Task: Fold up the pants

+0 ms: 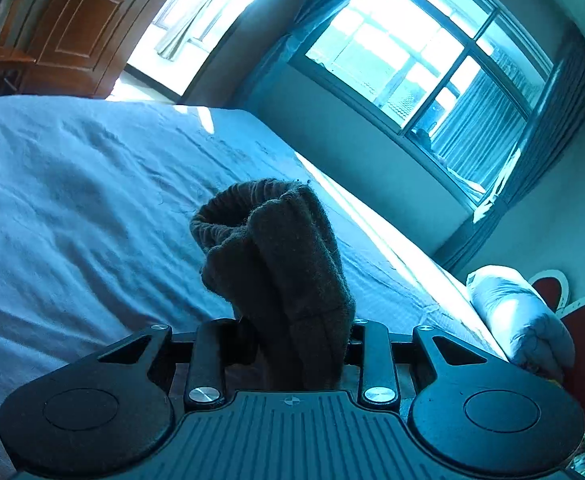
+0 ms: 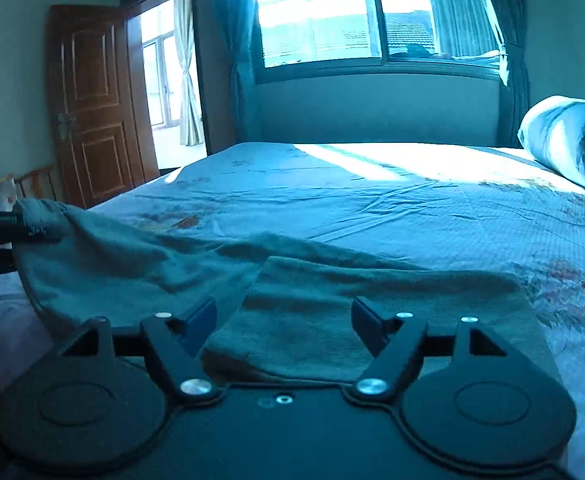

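Observation:
The pants [image 2: 300, 308] are dark fuzzy fabric lying across the near part of the bed [image 2: 372, 200]. My left gripper [image 1: 292, 332] is shut on a bunched end of the pants [image 1: 276, 256] and holds it above the bed. In the right wrist view the left gripper [image 2: 8, 226] shows at the far left, holding that end raised. My right gripper [image 2: 284, 320] is open, its fingers on either side of a folded part of the pants, just above it.
The bed [image 1: 72, 200] has a blue floral sheet. A rolled quilt [image 2: 568, 140] lies at the far right by a red headboard. A window [image 2: 332, 20] is behind the bed, a wooden door [image 2: 92, 108] at the left.

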Demonstrator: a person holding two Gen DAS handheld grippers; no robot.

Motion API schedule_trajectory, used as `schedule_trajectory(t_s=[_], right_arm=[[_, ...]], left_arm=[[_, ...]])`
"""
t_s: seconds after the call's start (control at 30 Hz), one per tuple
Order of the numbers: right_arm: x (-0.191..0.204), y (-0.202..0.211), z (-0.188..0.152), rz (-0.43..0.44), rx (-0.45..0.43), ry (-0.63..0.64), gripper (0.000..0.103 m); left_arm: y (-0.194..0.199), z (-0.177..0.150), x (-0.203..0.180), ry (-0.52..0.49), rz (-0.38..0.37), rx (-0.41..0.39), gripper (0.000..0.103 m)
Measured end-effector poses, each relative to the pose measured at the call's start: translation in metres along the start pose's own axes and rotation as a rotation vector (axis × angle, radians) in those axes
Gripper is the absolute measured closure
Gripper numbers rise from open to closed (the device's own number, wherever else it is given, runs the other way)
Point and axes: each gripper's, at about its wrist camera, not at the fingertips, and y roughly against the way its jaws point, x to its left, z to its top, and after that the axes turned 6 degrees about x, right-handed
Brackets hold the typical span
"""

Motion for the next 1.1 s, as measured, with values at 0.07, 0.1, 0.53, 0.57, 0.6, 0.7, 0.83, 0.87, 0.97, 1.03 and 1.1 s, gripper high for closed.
schedule_trajectory(t_s=[0.07, 0.1, 0.53, 0.57, 0.6, 0.7, 0.83, 0.87, 0.97, 1.03, 1.1], right_arm=[[-0.046, 0.007, 0.006, -0.012, -0.007, -0.186, 0.037], [-0.064, 0.010, 0.007, -0.024, -0.010, -0.257, 0.037], [-0.224, 0.071, -0.029, -0.079, -0.109, -0.711, 0.040], [-0.226, 0.071, -0.031, -0.062, -0.112, -0.718, 0.040], [-0.227, 0.068, -0.033, -0.043, -0.109, -0.722, 0.039], [-0.223, 0.051, -0.034, 0.065, -0.074, -0.754, 0.039], [-0.208, 0.018, -0.034, 0.250, 0.043, -0.822, 0.039], [-0.203, 0.012, -0.035, 0.267, 0.063, -0.836, 0.039], [-0.193, -0.007, -0.033, 0.282, 0.103, -0.856, 0.039], [-0.187, -0.020, -0.027, 0.273, 0.126, -0.845, 0.030], [-0.180, -0.031, -0.019, 0.204, 0.174, -0.831, 0.028]], left_arm=[[0.003, 0.003, -0.034, -0.074, -0.030, -0.022, 0.071], [0.005, 0.004, -0.058, -0.126, -0.050, -0.033, 0.071], [-0.053, -0.102, -0.303, -0.433, -0.266, 0.098, 0.007], [-0.051, -0.103, -0.295, -0.423, -0.237, 0.110, 0.008], [-0.048, -0.101, -0.282, -0.393, -0.218, 0.129, 0.008], [-0.028, -0.097, -0.248, -0.381, -0.155, 0.135, 0.008], [0.004, -0.110, -0.193, -0.382, -0.069, 0.153, 0.008], [0.010, -0.113, -0.185, -0.392, -0.051, 0.160, 0.008], [0.019, -0.126, -0.164, -0.436, -0.006, 0.199, 0.008], [0.016, -0.131, -0.161, -0.465, 0.002, 0.226, 0.008], [0.006, -0.133, -0.165, -0.479, 0.019, 0.253, 0.008]])
